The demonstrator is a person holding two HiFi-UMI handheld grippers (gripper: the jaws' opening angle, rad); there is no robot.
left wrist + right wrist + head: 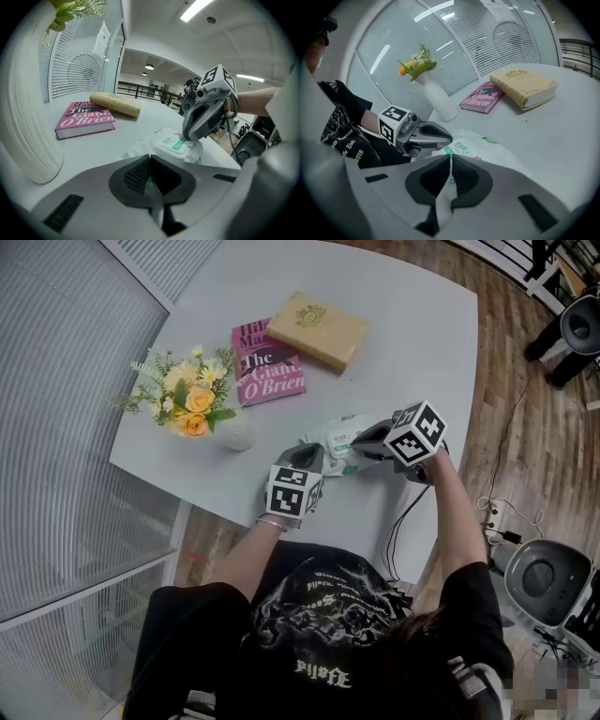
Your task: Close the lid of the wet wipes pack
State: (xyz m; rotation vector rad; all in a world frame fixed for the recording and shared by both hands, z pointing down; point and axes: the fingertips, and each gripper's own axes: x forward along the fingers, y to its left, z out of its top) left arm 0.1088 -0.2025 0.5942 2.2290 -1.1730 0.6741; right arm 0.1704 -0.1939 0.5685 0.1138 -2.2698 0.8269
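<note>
Person: stands at the near edge of the tabletop (pixel 403 334) in a black printed shirt (pixel 309 615), with both forearms stretched forward.

Left hand-held gripper (pixel 150 156): its marker cube faces up. The jaws are drawn together on the near-left edge of the wet wipes pack (pixel 339 439), and a thin strip of wrapper with a sliver of green shows pinched between the pads.

Right hand-held gripper (pixel 450 156): it comes in from the right, opposite the other tool. The jaws are almost together and clamp a thin white fold of the pack, printed in green, which runs down between the pads.

Wet wipes pack: a soft white pouch lying flat on the tabletop close to the near edge. It sits between the two tools and is gripped at both ends.

Lid (pixel 172 142): a raised white panel with a green label on the top face of the pack, with the nose of the right tool at its far-right side. Whether it is pressed fully down cannot be told.

Vase (pixel 232 434): white and upright, to the left of the pack and apart from it. It holds yellow and orange flowers (pixel 190 397).

Pink book (pixel 269 369): lies flat beyond the vase.

Tan book (pixel 319 329): lies across the far corner of the pink book.

Surroundings: white slatted blinds (pixel 56 427) to the left and a wooden floor (pixel 525 381) to the right.
</note>
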